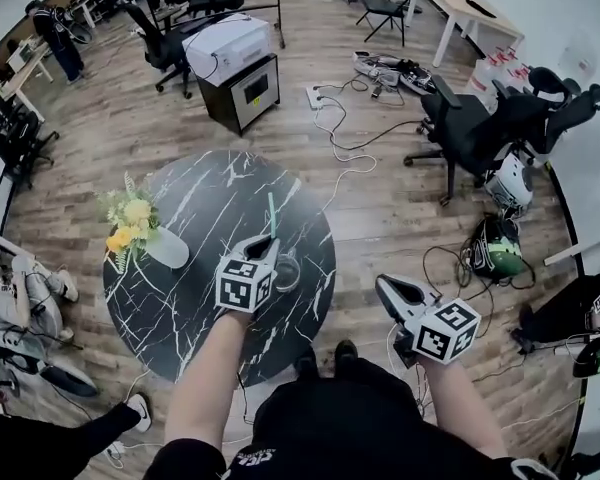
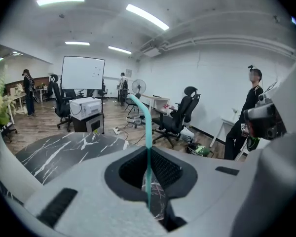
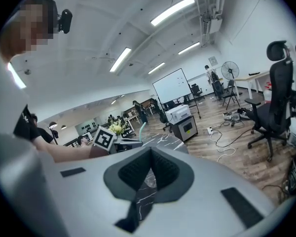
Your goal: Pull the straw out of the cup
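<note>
A teal bendy straw [image 1: 271,213] rises out of a clear glass cup [image 1: 286,271] on the round black marble table [image 1: 180,308]. My left gripper [image 1: 265,243] is shut on the straw just above the cup. In the left gripper view the straw [image 2: 147,132] runs up between the closed jaws, and the cup [image 2: 157,199] shows below them. My right gripper [image 1: 392,290] hangs off the table's right edge, shut and holding nothing. From the right gripper view [image 3: 149,154] the straw [image 3: 134,131] shows beyond the left gripper's marker cube [image 3: 104,139].
A white vase of yellow flowers [image 1: 130,223] stands at the table's left. A printer on a cabinet [image 1: 230,48] stands behind the table. Black office chairs [image 1: 470,133] and floor cables [image 1: 350,138] lie to the right, with a green bag [image 1: 495,246].
</note>
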Demonstrator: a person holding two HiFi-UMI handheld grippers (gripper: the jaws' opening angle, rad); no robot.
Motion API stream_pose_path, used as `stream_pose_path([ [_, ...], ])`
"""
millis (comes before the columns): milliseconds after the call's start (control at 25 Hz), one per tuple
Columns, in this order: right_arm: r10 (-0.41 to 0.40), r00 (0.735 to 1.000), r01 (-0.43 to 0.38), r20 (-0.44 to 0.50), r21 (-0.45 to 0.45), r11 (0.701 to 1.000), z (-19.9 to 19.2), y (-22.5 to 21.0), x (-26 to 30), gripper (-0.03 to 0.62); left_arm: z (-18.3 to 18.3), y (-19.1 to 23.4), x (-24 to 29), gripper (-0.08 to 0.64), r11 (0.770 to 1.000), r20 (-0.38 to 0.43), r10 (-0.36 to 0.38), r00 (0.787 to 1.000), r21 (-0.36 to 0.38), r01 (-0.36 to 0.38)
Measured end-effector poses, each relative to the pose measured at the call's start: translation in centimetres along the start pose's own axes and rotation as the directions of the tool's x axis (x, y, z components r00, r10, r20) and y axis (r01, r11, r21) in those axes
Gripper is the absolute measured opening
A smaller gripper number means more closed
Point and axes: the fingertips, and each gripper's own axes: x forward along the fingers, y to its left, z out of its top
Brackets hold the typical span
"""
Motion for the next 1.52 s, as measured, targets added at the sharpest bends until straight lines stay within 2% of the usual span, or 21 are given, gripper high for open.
stream_pose_path([
  [280, 0.068, 0.997, -0.065, 0.045, -0.065, 0.996, 3.7, 0.3, -1.3, 0.006, 6.7, -1.6, -7.1, 0.028, 0.997, 0.170, 0.080, 0.982, -0.032, -0.076],
  [440, 0.123, 0.989, -0.114, 0.079, -0.101, 0.988, 5.5, 0.0, -2.4, 0.006, 9.9, -3.4, -10.6, 0.028, 0.991, 0.258, 0.137, 0.956, -0.032, -0.133],
  [600, 0.176, 0.978, -0.160, 0.111, -0.143, 0.977, 6.5, -0.2, -4.0, 0.005, 11.4, -5.6, -14.5, 0.028, 0.980, 0.325, 0.201, 0.924, -0.057, -0.193],
  [840, 0.257, 0.952, -0.225, 0.166, -0.191, 0.955, 7.8, -0.2, -6.0, 0.005, 11.8, -8.4, -19.6, 0.028, 0.954, 0.400, 0.299, 0.866, -0.126, -0.272],
  [1000, 0.269, 0.945, -0.232, 0.188, -0.198, 0.952, 8.4, 0.0, -6.7, 0.005, 11.5, -9.2, -22.4, 0.028, 0.937, 0.432, 0.350, 0.831, -0.150, -0.316],
  [1240, 0.293, 0.935, -0.239, 0.198, -0.257, 0.937, 9.2, 2.2, -6.3, 0.003, 10.9, -7.4, -25.5, 0.028, 0.928, 0.458, 0.372, 0.807, -0.161, -0.336],
  [1400, 0.277, 0.933, -0.214, 0.228, -0.269, 0.939, 10.2, 4.2, -5.3, 0.003, 10.2, -5.8, -27.6, 0.028, 0.930, 0.466, 0.365, 0.806, -0.153, -0.333],
  [1520, 0.266, 0.941, -0.196, 0.211, -0.302, 0.933, 10.0, 5.9, -4.3, 0.003, 9.8, -4.7, -28.9, 0.028, 0.930, 0.471, 0.365, 0.803, -0.143, -0.339],
])
